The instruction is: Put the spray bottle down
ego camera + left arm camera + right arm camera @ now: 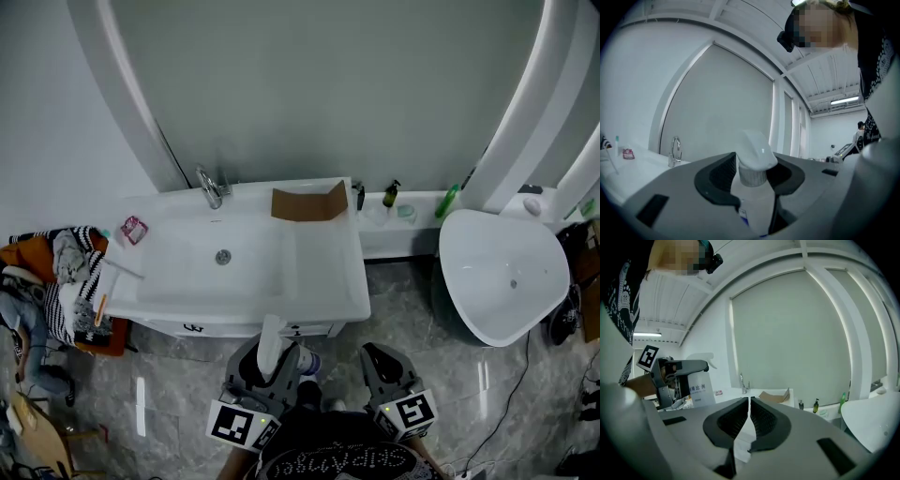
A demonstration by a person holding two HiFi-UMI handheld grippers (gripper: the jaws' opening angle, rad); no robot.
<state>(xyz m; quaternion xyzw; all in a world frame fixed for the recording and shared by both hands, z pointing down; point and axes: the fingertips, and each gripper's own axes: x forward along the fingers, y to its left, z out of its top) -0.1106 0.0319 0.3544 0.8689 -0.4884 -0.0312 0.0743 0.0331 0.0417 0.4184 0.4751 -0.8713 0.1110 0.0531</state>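
My left gripper (275, 360) is shut on a white spray bottle (272, 336), held upright just in front of the white sink's (319, 272) near edge. In the left gripper view the bottle's neck and white trigger head (754, 154) stand between the dark pads of the left gripper (752, 177). My right gripper (386, 362) hangs to the right of it, below the sink's front right corner. In the right gripper view its jaws (749, 405) meet at the tips with nothing between them, and the left gripper (670, 373) with the labelled bottle (697, 387) shows at the left.
A faucet (212, 187) stands at the back of the sink and a brown cardboard box (309, 203) at its back right corner. Small bottles (390, 194) and a green one (448, 200) line a ledge. A white bowl-shaped fixture (502, 272) stands right; clothes (66, 272) are piled left.
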